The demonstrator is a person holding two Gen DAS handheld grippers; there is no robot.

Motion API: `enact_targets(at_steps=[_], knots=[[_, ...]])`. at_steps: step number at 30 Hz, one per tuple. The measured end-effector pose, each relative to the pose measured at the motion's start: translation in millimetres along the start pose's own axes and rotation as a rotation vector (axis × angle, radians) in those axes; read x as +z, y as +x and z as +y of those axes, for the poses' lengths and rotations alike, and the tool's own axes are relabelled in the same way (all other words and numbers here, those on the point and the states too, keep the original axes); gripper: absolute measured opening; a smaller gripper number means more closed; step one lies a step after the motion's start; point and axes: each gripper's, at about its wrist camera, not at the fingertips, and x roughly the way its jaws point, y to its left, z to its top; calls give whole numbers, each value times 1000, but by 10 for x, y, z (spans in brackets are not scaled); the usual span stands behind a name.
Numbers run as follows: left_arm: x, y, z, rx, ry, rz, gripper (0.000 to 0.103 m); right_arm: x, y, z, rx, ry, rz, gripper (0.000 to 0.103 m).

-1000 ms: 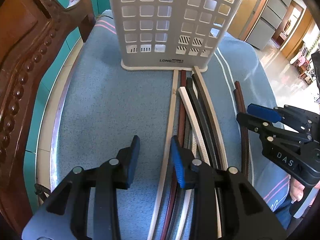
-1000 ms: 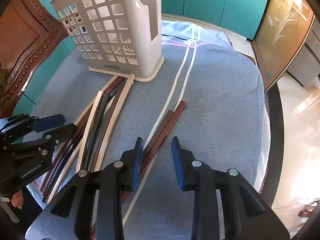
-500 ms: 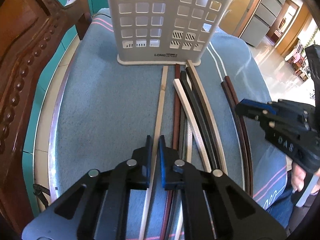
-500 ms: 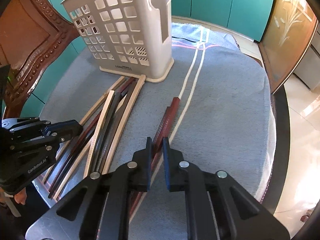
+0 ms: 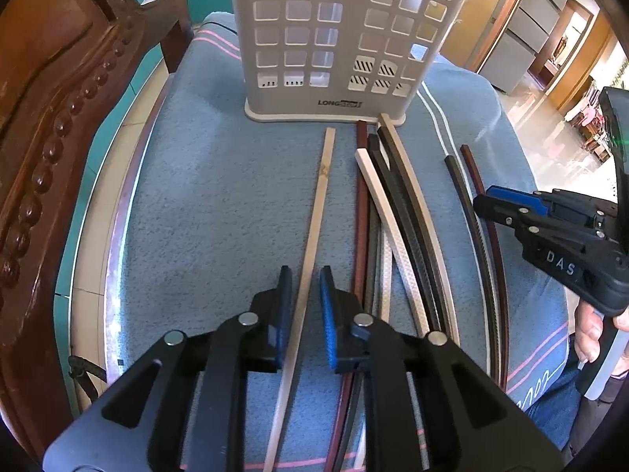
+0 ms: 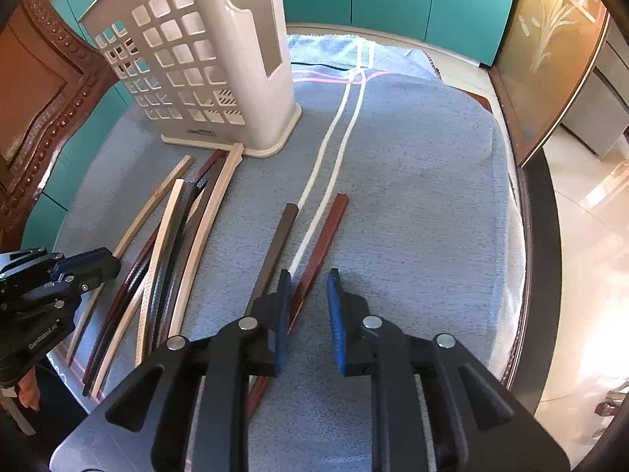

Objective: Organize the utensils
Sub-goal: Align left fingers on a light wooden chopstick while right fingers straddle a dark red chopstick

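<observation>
A white slotted utensil holder [image 5: 334, 39] [image 6: 204, 70] stands upright at the far side of the blue towel. One light wooden chopstick [image 5: 320, 196] [image 6: 153, 200] lies alone, running between the fingers of my left gripper [image 5: 306, 310], which is open around it. Just right of it lies a bundle of several chopsticks [image 5: 393, 204] [image 6: 184, 236], pale, dark and red-brown. My right gripper [image 6: 308, 314] is open low over the towel. A red-brown chopstick [image 6: 322, 236] passes by its left finger, and a dark brown chopstick [image 6: 275, 247] lies slightly further left.
The blue towel [image 5: 216, 196] covers a round table with a dark rim [image 6: 542, 236]. A carved wooden chair [image 5: 47, 118] stands close on the left. Teal cabinets [image 6: 393, 0] are behind. A person's hand [image 5: 589, 330] holds the right gripper's handle.
Both grippers closed nearly shut half a second ago and have now opened again. The light chopstick sits apart from the bundle, and the two right-hand chopsticks have spread apart.
</observation>
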Motion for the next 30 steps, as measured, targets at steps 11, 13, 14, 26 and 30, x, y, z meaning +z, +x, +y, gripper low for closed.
enact_targets(at_steps=[11, 13, 14, 26, 30], knots=[[21, -42, 21, 10, -12, -7, 17, -28, -76, -116, 101, 82, -7, 7], [30, -70, 65, 6, -24, -12, 17, -32, -100, -193, 95, 101, -8, 7], [37, -79, 87, 5, -31, -14, 17, -40, -104, -228, 85, 110, -6, 7], [92, -45, 38, -16, -47, -23, 26, -16, -151, -313, 82, 112, -16, 13], [197, 40, -34, -2, -36, -30, 29, 6, -124, -247, 43, 86, -13, 15]])
